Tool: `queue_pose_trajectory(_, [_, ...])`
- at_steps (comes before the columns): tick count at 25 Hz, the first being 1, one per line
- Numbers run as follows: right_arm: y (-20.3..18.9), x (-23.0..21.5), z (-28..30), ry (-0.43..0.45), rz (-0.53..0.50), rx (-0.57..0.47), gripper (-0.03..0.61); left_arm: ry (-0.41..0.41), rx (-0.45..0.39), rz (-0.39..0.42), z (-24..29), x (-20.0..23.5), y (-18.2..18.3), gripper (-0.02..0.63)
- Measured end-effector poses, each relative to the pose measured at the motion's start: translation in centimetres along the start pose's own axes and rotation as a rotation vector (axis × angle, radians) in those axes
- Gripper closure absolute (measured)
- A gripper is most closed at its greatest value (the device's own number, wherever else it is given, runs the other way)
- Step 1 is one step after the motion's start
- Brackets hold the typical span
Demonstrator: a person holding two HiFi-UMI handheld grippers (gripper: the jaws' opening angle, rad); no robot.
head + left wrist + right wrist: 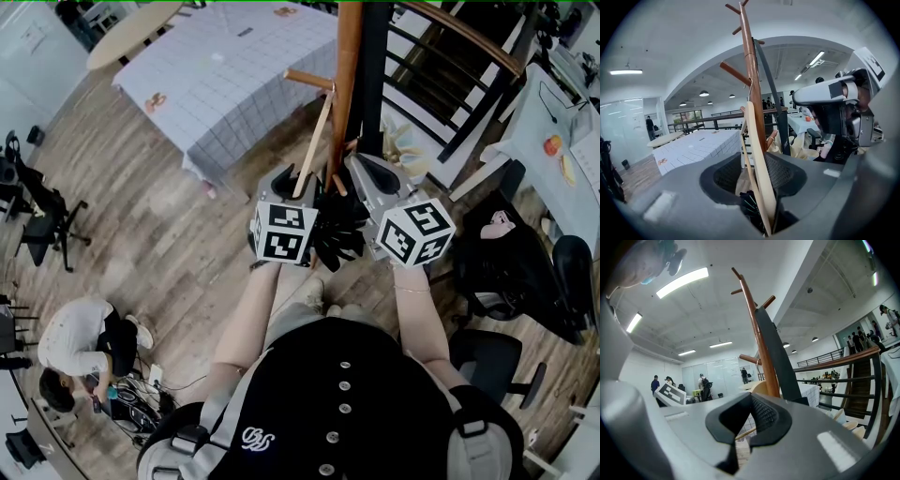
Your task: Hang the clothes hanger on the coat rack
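Note:
A brown wooden coat rack (348, 66) (751, 79) (757, 333) rises right in front of me, with pegs sticking out of its pole. From a lower peg (735, 74) hangs the pale wooden hanger (314, 141) (758, 154) (761, 387). Its arm runs down through the gap of my left gripper (292, 183) (757, 176); the jaws stand apart and I see neither pad pressing on it. My right gripper (367, 173) (747, 420) sits just right of the pole, level, its jaws drawn to a narrow slit with nothing between them.
A dark slanted post (771, 93) (776, 352) stands against the rack. A black spiky thing (337, 230) sits below the grippers. A checked-cloth table (234, 75) lies beyond on the left, a stair railing (459, 37) and black chairs (511, 253) on the right. A person (75, 347) crouches at lower left.

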State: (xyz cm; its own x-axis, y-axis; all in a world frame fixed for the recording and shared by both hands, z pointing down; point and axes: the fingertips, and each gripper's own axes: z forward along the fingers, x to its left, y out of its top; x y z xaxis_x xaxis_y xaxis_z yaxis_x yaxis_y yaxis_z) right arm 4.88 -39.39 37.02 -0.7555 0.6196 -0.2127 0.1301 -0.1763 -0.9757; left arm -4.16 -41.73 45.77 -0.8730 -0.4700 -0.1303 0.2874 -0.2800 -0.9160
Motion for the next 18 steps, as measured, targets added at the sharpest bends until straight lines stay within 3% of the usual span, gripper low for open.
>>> queue_pose_trajectory(7, [0.4,-0.2,0.1,-0.005,-0.001,-0.013,0.578,-0.049,-0.052,-0.080,-1.1,-0.5,1.9,0.446])
queue_pose_trajectory(18, [2.0,0.7,0.0,0.018,-0.039,-0.028,0.578,-0.070,-0.222,-0.156,-3.7,0.2,7.1,0.449])
